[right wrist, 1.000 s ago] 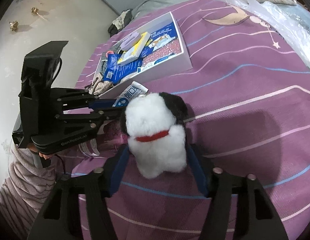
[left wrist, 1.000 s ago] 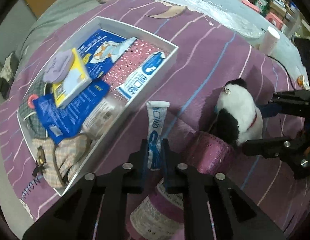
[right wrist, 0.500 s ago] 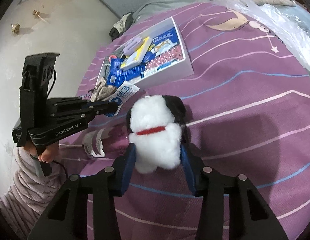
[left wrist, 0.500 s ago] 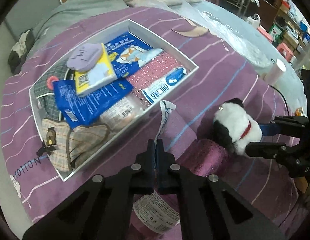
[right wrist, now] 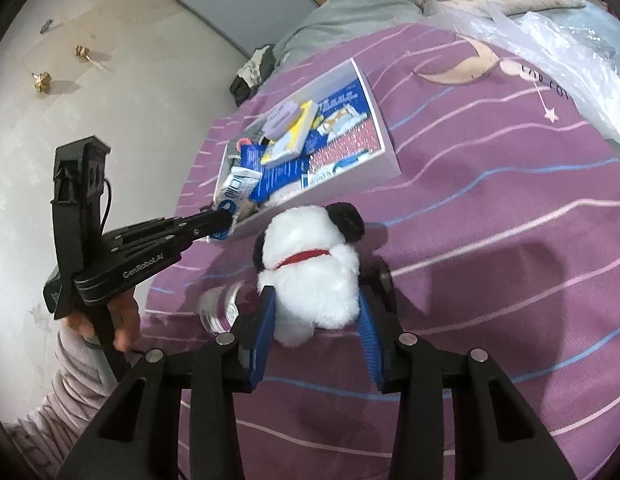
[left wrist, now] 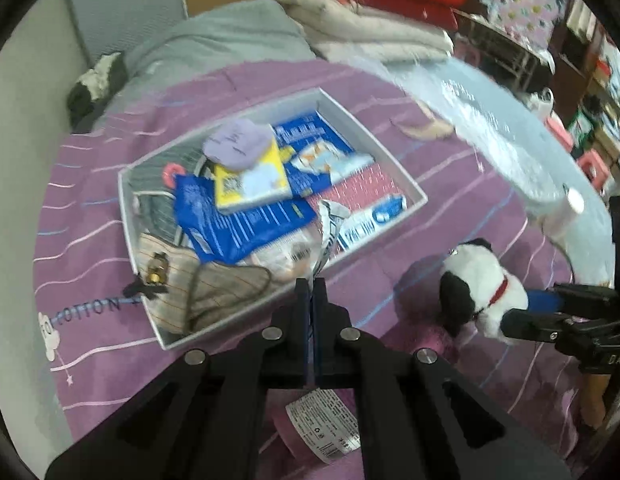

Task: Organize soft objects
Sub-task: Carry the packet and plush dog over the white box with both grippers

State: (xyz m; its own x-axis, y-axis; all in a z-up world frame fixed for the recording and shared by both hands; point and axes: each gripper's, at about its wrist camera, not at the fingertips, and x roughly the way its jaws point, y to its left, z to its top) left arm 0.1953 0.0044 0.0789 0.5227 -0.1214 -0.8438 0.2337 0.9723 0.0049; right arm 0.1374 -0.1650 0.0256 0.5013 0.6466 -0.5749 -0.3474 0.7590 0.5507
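One tube (right wrist: 238,192) is pinched in the fully closed left gripper (left wrist: 312,292), above the near edge of the one white tray (left wrist: 398,164). One plush dog (right wrist: 314,272) at four o'clock of the tray sits squeezed in the right gripper (right wrist: 316,320), whose jaws have just been closing. One bottle (left wrist: 322,424) lies below.

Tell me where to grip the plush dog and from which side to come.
Grip the plush dog across its white body below the red collar, coming from behind. Its back faces the right gripper, whose jaws have been closing and now press its flanks; the soft body compresses evenly there.
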